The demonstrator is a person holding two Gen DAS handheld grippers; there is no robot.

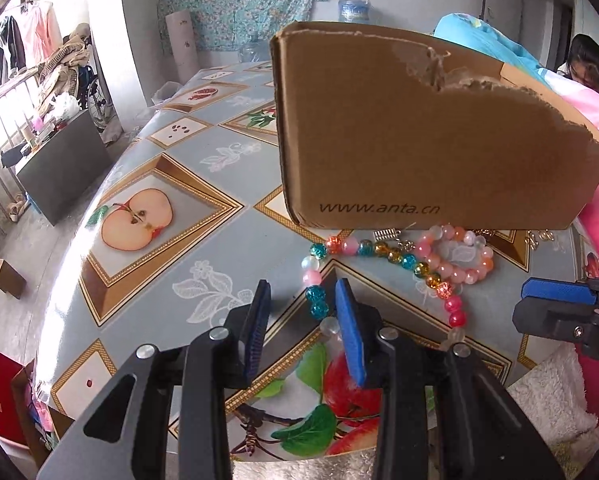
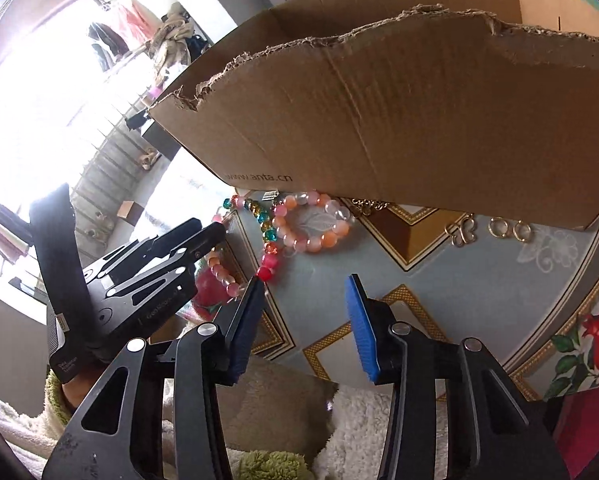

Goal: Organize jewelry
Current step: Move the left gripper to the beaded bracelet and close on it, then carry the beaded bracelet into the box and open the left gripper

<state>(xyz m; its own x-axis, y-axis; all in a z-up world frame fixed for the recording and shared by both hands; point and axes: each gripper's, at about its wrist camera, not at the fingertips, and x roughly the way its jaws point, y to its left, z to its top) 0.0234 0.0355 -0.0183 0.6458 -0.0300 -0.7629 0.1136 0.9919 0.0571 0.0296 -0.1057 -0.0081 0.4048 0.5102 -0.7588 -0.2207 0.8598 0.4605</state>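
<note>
- Low over the bench (image 1: pixel 203 216), the left hand-held gripper (image 1: pixel 303 304) has its blue pads apart, and nothing is pinched between them.
- Between its fingertips, in the left wrist view, lie the teal beads of a multicoloured bead strand (image 1: pixel 319 300), which rests flat on the patterned cloth.
- That strand runs up past a white bead to a row of orange, pink, teal and amber beads near the box (image 1: pixel 419 140), then down again through red beads.
- A pink-and-orange bracelet (image 1: pixel 459 256) lies in a ring just beside the strand, close under the box's near wall.
- The box, torn along its top edge and printed "www.anta.cn", stands on the bench behind the jewellery.
- The right hand-held gripper (image 2: pixel 305 292) also has its jaws apart, over bare cloth; its left pad tip sits close to a red bead of the strand, and I cannot tell whether they touch.
- In the right wrist view, small gold rings (image 2: pixel 509 229) and a gold clasp (image 2: pixel 461 232) lie by the box's right end, well apart from the bracelet.
- A gold chain (image 2: pixel 365 204) shows partly at the foot of the box.
- White fleece (image 2: pixel 359 420) lies under the right hand-held gripper at the bench edge.
</note>
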